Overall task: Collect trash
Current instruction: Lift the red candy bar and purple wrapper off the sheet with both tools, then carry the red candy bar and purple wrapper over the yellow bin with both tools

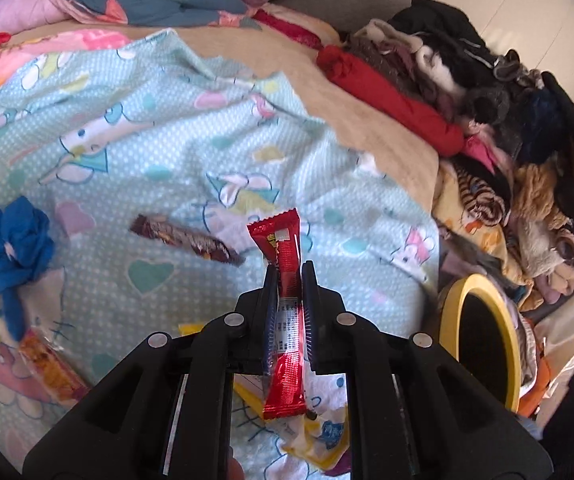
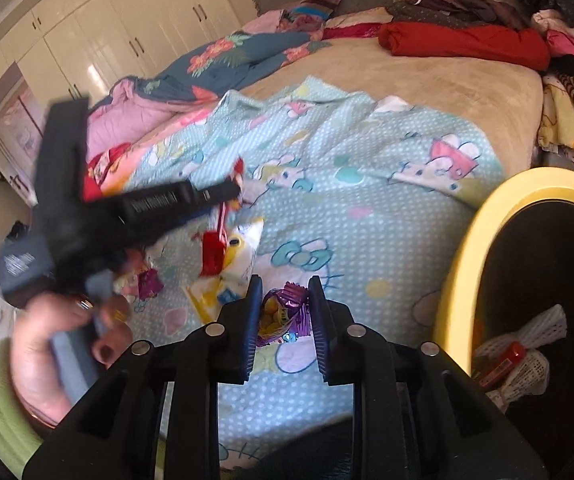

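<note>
Left claw (image 1: pixel 289 276) angled down, pinching red wrapper (image 1: pixel 285 248) — right claw (image 2: pixel 283 292) angled down, pinching purple wrapper (image 2: pixel 283 314).

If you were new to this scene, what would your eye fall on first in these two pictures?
First, the red wrapper clamped upright in the left hand-held gripper, over the pale blue cartoon sheet. Next, the purple snack packet between the right hand-held gripper's fingers. Then the yellow-rimmed bin at the bed's right edge, with trash already inside.
</note>
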The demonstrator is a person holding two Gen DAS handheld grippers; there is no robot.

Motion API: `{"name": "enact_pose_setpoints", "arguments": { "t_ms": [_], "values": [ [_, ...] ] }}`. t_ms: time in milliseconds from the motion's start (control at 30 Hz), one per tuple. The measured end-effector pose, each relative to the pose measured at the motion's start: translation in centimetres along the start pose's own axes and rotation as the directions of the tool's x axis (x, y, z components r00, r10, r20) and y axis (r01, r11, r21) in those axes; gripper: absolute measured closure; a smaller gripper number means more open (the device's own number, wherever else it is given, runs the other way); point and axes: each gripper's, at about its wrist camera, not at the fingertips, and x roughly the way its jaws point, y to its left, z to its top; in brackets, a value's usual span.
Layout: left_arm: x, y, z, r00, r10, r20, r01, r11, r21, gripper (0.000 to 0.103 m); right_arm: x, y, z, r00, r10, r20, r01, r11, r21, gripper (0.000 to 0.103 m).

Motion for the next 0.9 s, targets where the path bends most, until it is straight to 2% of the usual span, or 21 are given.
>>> {"name": "enact_pose_setpoints", "arguments": {
  "t_ms": [467, 900],
  "values": [
    [-2.9, -3.1, 0.8, 0.994, -0.091, 0.062, 0.090, 0.996, 0.028, 0.096, -4.3, -4.2, 1.6, 0.992, -0.050, 0.118, 0.042, 0.997, 0.072, 0.080],
    [-4.0, -7.2, 0.7, 0.986, -0.157, 0.063, 0.150, 0.984, 0.098, 0.096, -8.4, -8.2, 1.7, 0.974, -0.122, 0.189, 0.096, 0.985, 0.141, 0.080]
  ]
}}
